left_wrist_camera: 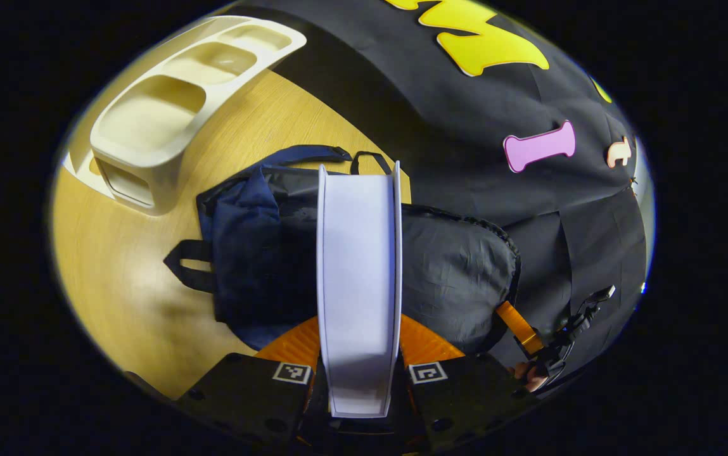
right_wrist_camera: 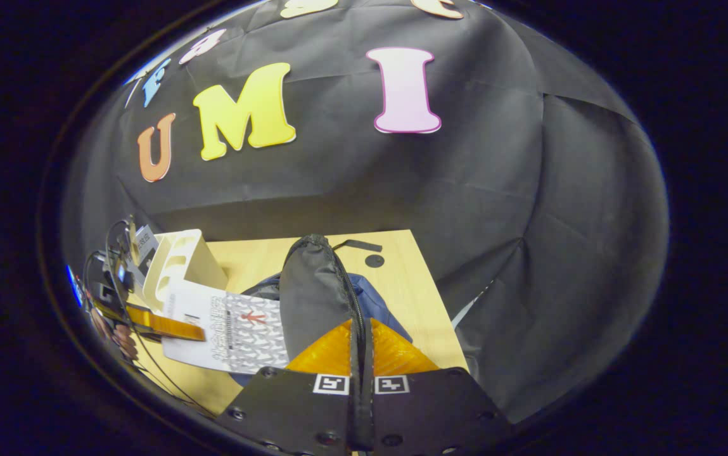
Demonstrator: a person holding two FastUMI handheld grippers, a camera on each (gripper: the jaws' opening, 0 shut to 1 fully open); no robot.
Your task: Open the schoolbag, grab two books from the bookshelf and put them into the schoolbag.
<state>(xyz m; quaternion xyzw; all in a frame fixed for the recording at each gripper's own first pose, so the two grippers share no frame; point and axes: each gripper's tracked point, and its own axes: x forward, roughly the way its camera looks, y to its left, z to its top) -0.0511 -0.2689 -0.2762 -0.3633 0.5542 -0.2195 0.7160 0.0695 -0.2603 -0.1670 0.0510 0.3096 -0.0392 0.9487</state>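
Note:
My left gripper [left_wrist_camera: 358, 332] is shut on a white book [left_wrist_camera: 358, 253], held edge-on just above the open schoolbag [left_wrist_camera: 459, 272]. The schoolbag is dark blue and black and lies on the wooden table [left_wrist_camera: 116, 285]. In the right gripper view the book [right_wrist_camera: 237, 335] shows a grey patterned cover, with the left gripper [right_wrist_camera: 161, 323] at its left side. My right gripper [right_wrist_camera: 361, 329] is shut on the raised edge of the schoolbag's flap [right_wrist_camera: 313, 291], holding it up. That right gripper [left_wrist_camera: 516, 326] appears at the flap's right end in the left gripper view.
A cream bookshelf [left_wrist_camera: 161, 114] with several empty compartments lies at the table's far left, also seen as the bookshelf [right_wrist_camera: 180, 259] behind the book. A small dark disc [right_wrist_camera: 374, 260] sits on the table near its back edge. The black cloth wall hangs close behind.

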